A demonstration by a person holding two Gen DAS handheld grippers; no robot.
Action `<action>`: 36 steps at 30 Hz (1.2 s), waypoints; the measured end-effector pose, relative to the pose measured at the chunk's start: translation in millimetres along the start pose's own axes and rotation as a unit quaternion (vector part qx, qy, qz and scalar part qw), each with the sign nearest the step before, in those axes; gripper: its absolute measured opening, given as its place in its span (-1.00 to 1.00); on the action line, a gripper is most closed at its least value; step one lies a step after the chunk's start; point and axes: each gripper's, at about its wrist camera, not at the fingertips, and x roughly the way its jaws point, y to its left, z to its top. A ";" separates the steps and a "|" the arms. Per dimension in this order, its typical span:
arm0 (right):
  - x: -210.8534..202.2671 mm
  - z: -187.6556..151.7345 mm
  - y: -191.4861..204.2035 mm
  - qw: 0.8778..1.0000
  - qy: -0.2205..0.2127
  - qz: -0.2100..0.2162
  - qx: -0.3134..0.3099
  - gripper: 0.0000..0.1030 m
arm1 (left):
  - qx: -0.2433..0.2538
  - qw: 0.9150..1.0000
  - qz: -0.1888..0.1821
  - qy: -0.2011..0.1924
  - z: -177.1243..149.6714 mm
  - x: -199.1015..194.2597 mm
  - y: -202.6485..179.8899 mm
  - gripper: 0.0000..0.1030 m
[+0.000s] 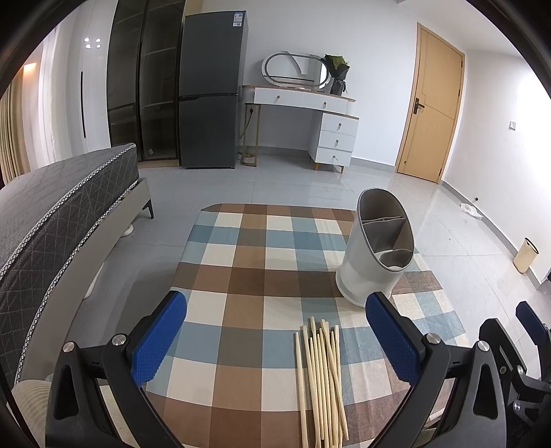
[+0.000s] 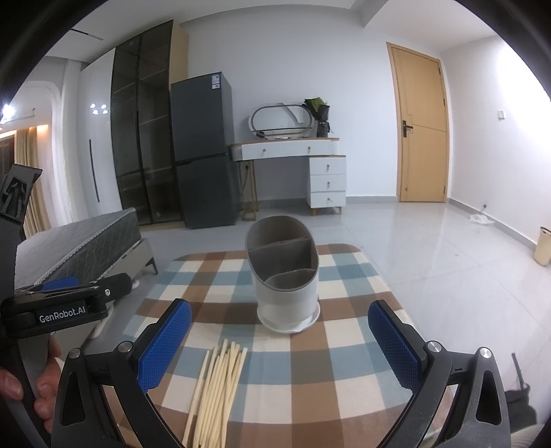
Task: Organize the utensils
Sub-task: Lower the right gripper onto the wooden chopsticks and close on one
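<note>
- Grey oval divided plastic utensil holder [image 2: 286, 275]: no utensils visible inside.
- Pale wooden chopsticks [image 2: 217, 386]: loose pile just before holder, all unsorted.
- Left gripper [image 1: 275, 341], right gripper [image 2: 280, 348]: both spread wide, nothing held.

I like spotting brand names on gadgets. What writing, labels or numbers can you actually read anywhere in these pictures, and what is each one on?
"GenRobot.AI": white letters on the black body of the left gripper, seen from the right wrist view.
Sticker at the top of the dark fridge: print and a code, too small to read.
Nothing else legible; the utensil holder and chopsticks carry no text.
</note>
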 end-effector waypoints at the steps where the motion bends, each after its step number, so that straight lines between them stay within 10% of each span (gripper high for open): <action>1: 0.8 -0.8 -0.2 1.000 0.002 0.000 0.000 1.00 | -0.001 1.000 0.000 0.002 -0.1 0.8 0.0 0.96; 13: 70.1 -19.1 8.0 0.990 0.139 0.020 -0.005 0.96 | -0.030 0.998 0.024 0.054 7.0 27.6 18.8 0.96; 22: 165.9 -57.8 26.2 0.956 0.291 0.033 -0.020 0.36 | -0.104 0.983 0.077 0.129 9.2 66.9 65.0 0.96; 36: 233.3 -72.3 40.9 0.931 0.364 0.017 -0.032 -0.05 | -0.157 0.970 0.073 0.170 14.4 88.4 91.0 0.96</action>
